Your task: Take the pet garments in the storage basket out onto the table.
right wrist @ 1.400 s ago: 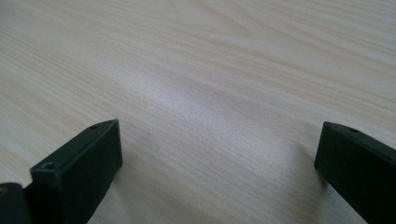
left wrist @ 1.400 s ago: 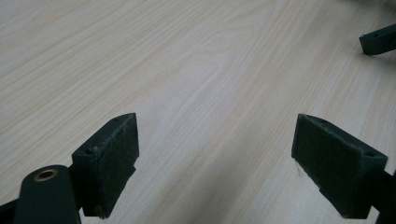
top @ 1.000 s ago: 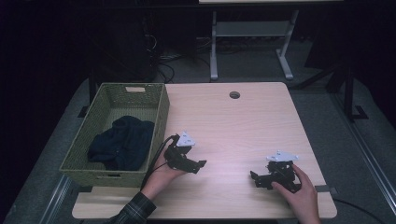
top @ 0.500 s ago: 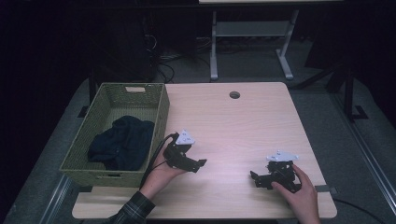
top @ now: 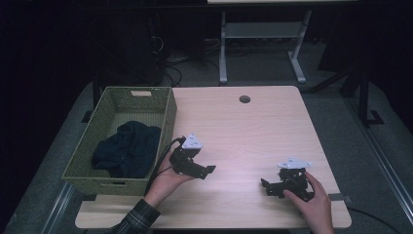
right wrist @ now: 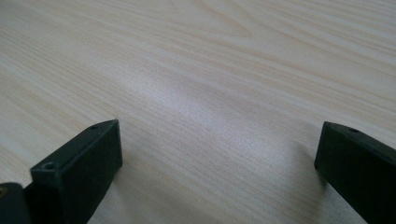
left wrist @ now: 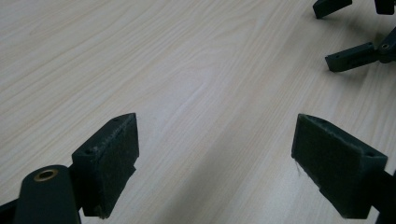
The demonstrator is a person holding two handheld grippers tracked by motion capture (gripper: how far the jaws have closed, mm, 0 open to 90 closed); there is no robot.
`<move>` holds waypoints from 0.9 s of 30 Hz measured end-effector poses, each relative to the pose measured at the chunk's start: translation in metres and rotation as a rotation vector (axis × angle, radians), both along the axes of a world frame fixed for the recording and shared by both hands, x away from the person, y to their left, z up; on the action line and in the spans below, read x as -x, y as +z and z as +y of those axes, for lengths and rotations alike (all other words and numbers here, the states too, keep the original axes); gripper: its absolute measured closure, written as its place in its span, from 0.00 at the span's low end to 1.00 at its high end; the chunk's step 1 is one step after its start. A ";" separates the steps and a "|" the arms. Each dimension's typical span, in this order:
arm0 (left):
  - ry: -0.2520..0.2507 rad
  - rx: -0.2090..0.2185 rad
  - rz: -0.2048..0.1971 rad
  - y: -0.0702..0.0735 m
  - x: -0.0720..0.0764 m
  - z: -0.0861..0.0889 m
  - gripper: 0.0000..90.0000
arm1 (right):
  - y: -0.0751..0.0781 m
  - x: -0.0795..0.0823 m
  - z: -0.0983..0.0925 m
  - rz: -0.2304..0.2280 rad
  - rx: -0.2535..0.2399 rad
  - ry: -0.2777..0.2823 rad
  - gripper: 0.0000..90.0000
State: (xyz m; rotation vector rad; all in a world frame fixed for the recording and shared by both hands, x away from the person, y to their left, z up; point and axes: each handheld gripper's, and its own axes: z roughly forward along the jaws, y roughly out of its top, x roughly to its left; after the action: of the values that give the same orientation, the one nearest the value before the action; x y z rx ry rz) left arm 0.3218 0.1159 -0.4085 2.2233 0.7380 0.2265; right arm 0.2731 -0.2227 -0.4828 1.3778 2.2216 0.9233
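On the table (top: 253,126), just right of the basket (top: 168,105), the left gripper (top: 207,170) rests low over the wood, held in the left hand (top: 168,178); its grey plate (top: 193,142) faces up and its cable (top: 163,158) runs along the basket's right wall. Jaws released: the left gripper view shows the two black pads (left wrist: 114,154) spread wide with bare wood grain between them, nothing gripped. Right gripper (top: 267,186) sits well to the right of the basket, near the table's front edge, held by the right hand (top: 311,202), with its own grey plate (top: 293,163) on top. Jaws released too: in the right gripper view the pads (right wrist: 84,163) stand far apart at the frame's sides, only tabletop between. Both grippers point inward, toward each other; the right gripper's jaw tips appear at the top right corner of the left gripper view (left wrist: 357,53), apart from the left jaws. Inside the basket, a dark cloth (top: 126,148) lies crumpled against the floor, toward the front and right wall, apart from both grippers. Basket itself is green wicker, rectangular, set at the table's left edge, overhanging it slightly. Beyond the basket's far right corner, a round hole (top: 244,99) sits in the tabletop near the back edge.
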 end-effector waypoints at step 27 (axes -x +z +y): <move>-0.024 0.043 0.002 0.033 -0.005 0.010 0.14 | 0.000 0.000 0.000 -0.001 0.000 0.000 0.00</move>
State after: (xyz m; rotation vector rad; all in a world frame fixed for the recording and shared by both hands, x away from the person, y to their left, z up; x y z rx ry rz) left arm 0.3270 0.1256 -0.3751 2.1905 0.7108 0.1945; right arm 0.2731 -0.2228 -0.4828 1.3766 2.2213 0.9237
